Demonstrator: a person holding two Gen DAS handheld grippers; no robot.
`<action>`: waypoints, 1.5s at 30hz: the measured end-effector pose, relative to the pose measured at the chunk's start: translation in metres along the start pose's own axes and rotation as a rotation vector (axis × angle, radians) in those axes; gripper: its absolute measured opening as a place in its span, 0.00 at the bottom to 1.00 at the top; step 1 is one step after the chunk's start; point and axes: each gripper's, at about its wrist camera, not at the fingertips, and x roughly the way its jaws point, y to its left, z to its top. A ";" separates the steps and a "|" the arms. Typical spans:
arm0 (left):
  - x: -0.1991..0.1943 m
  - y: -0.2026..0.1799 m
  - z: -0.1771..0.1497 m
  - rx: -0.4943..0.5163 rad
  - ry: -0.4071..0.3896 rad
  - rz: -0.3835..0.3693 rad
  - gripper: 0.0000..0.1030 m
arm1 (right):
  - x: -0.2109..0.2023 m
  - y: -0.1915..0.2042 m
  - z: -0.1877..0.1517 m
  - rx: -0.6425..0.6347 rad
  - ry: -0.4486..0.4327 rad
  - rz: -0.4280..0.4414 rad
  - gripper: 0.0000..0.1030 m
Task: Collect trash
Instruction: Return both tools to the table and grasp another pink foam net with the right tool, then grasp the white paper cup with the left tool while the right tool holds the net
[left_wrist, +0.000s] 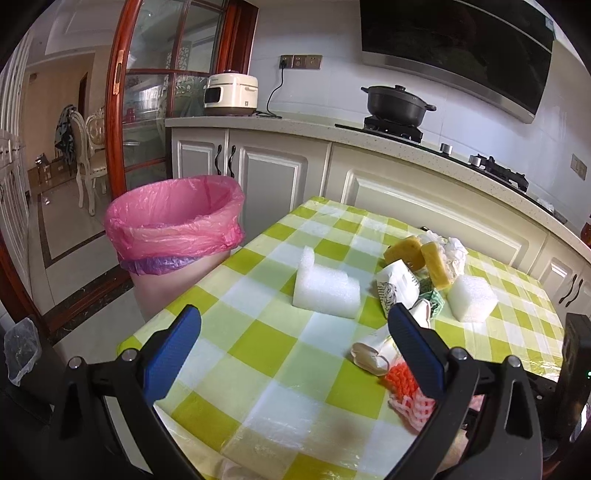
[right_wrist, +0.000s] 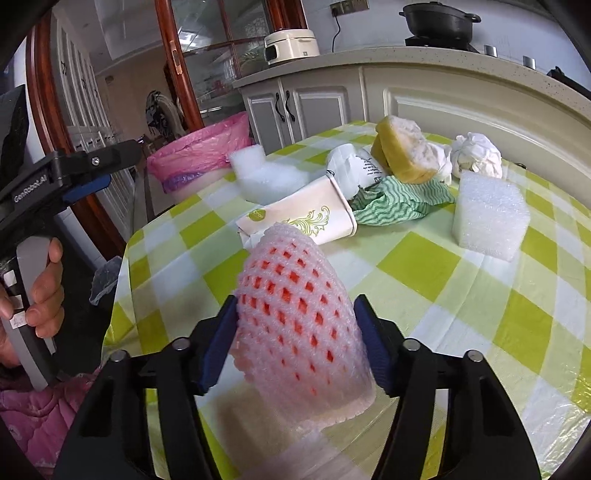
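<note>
My right gripper (right_wrist: 297, 345) has the pink foam fruit net (right_wrist: 295, 314) between its blue pads, both pads touching the net's sides. It looks like a light pinch, since the mesh isn't visibly crushed, and the net's base sits on or just above the checked tablecloth (right_wrist: 461, 295). I take it low and from behind so the soft dome doesn't fold away from me.

My left gripper (left_wrist: 295, 350) stands wide w/ nothing in it, hovering over bare cloth. I keep it free bc the rest of the trash lies ahead of it: a white foam block (left_wrist: 327, 290) straight in front, a flattened paper cup (left_wrist: 371, 356) just beside its right finger, and the pile beyond to the right (yellow sponges, crumpled paper, green cloth, another foam cube).

The pink-lined bin (left_wrist: 173, 225) stands off the table's far left corner, ahead-left of both grippers, well apart from the net. So I judge the net needs a lift and a carry over the table edge to get there. A soft grip may slip, imo.
</note>
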 end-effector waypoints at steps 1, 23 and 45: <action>0.001 0.000 -0.001 -0.002 0.005 0.000 0.95 | -0.001 0.000 0.000 0.002 -0.002 0.001 0.48; 0.073 -0.077 -0.037 0.139 0.143 -0.089 0.94 | -0.054 -0.063 0.003 0.174 -0.202 -0.212 0.27; 0.103 -0.113 -0.042 0.204 0.218 -0.185 0.54 | -0.072 -0.072 -0.001 0.205 -0.245 -0.228 0.27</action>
